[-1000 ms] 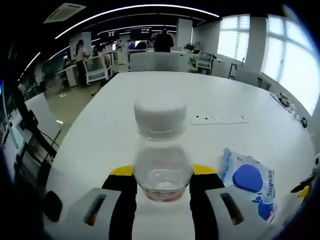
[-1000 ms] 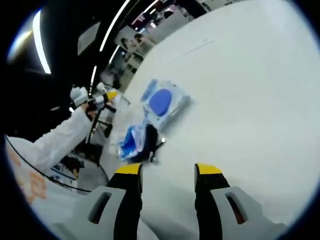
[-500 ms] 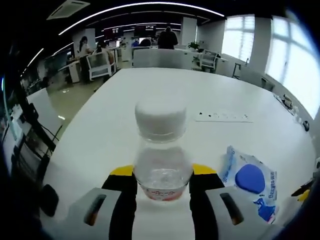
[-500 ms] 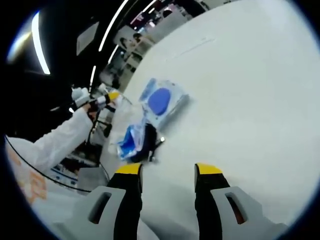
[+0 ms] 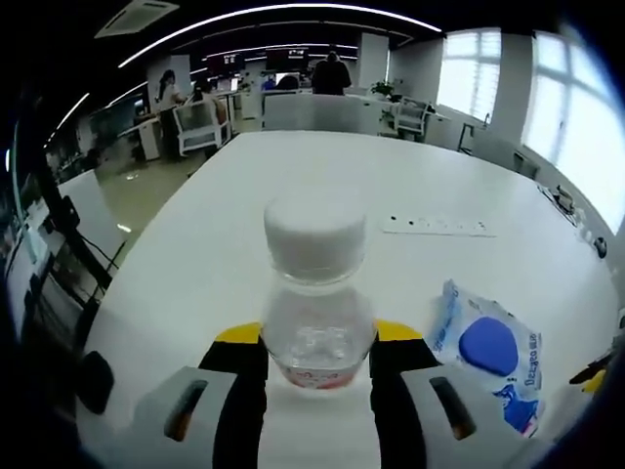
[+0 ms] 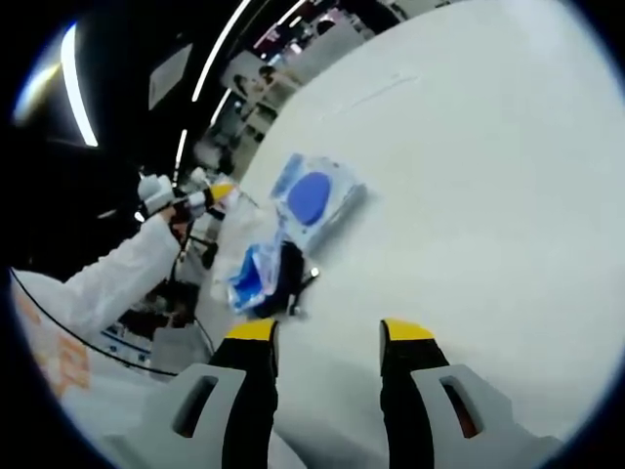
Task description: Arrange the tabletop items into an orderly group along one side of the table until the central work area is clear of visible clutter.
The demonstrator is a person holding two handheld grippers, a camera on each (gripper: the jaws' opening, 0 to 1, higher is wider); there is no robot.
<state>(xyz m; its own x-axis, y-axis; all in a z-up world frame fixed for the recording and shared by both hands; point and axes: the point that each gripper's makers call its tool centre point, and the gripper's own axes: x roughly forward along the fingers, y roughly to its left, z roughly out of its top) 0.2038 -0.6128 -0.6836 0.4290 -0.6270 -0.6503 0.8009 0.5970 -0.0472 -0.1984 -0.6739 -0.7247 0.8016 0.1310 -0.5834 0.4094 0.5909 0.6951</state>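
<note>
Two left gripper (image 5: 317,357) fingers clamp a clear plastic white-capped bottle (image 5: 315,293). Right gripper (image 6: 327,342) fingers spread, empty. Set bottle upright beside blue-and-white wipes packet (image 5: 485,354), right of fingers.

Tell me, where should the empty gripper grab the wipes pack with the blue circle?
Probably by a thin edge of the wipes pack, coming in low along the table. It lies flat, so the open right gripper can only pinch its rim.
</note>
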